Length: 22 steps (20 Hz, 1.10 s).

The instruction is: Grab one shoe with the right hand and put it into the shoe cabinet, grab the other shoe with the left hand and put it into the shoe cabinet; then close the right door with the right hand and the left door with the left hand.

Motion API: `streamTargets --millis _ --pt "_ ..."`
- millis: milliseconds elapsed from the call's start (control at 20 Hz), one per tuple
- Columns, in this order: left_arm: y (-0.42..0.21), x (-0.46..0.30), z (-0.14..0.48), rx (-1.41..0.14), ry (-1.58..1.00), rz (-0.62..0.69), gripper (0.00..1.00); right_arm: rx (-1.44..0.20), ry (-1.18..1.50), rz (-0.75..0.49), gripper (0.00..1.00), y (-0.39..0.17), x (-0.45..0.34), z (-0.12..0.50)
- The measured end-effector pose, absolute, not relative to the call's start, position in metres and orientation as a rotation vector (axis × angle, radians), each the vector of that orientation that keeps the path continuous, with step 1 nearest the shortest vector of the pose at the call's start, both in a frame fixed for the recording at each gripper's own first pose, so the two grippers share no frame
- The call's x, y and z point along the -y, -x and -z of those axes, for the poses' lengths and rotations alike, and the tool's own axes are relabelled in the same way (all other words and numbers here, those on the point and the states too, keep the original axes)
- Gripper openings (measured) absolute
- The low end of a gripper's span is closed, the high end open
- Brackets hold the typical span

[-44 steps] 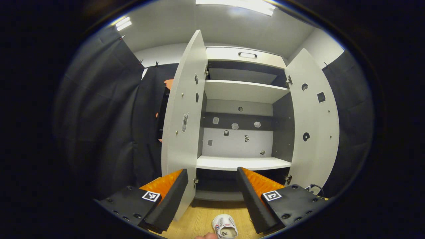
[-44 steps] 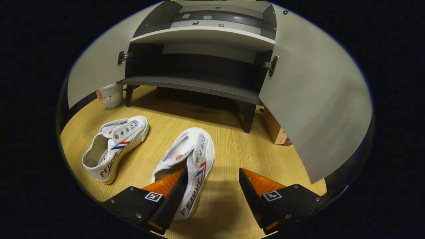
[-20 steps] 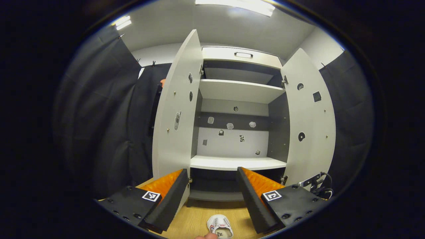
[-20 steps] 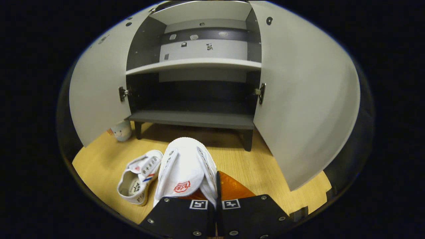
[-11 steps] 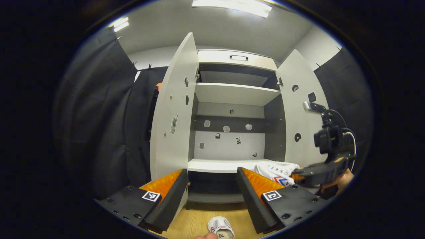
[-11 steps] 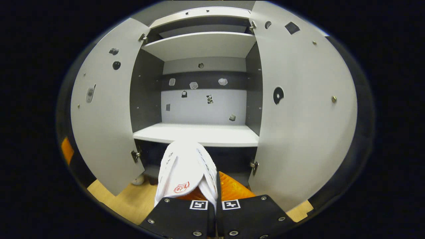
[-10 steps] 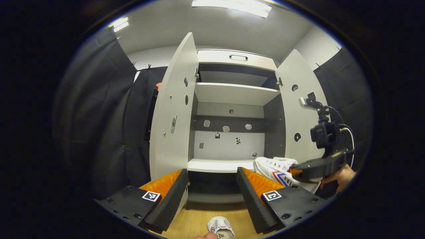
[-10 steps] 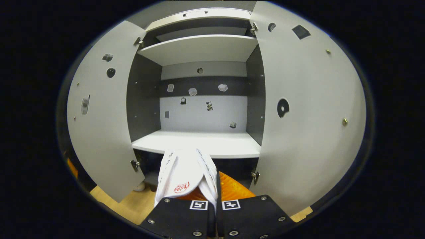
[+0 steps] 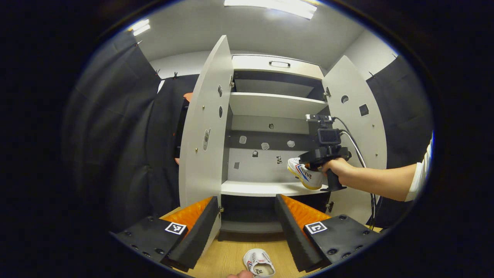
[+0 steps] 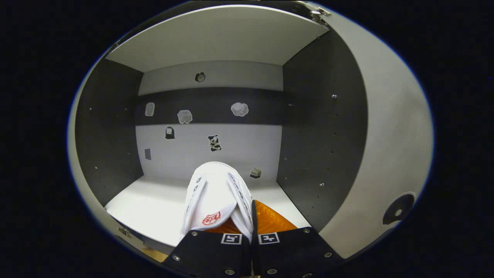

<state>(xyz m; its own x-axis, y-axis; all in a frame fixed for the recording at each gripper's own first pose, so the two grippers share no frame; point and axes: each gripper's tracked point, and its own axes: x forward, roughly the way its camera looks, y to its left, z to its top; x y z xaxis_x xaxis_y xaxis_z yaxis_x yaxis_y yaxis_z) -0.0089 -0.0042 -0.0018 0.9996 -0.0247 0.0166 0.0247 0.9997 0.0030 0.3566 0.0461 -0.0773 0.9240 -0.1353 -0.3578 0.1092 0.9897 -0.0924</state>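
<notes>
Booth interior: black cloth walls (image 9: 115, 135) at 9 and 3 o'clock; white ceiling with strip lights (image 9: 270, 5) at 12 o'clock; light wood-grain floor (image 9: 227, 258) at 6 o'clock.

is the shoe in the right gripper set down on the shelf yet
No. The shoe is in the air above the white shelf, inside the open cabinet, with the right gripper shut on its side wall.

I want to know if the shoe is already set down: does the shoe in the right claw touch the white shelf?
Apart. In the left gripper view the held shoe hangs above the shelf, with back wall showing between sole and shelf.
</notes>
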Motion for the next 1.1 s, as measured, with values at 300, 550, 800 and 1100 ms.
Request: streamTargets --millis 300,550,800,1100 --pt "0.008 -0.013 0.010 -0.007 -0.014 -0.021 0.96 -0.515 0.029 0.178 0.02 -0.390 -0.039 0.125" --pt "0.007 -0.017 0.017 -0.026 0.001 -0.027 0.96 -0.535 0.060 0.145 0.19 -0.389 -0.046 0.128" --pt "0.003 -0.013 0.012 -0.010 -0.001 -0.013 0.96 -0.519 0.074 0.110 0.52 -0.376 -0.043 0.112" --pt "0.000 0.004 0.011 0.003 0.015 0.031 0.96 -0.373 0.060 0.045 0.84 -0.335 -0.042 0.054"
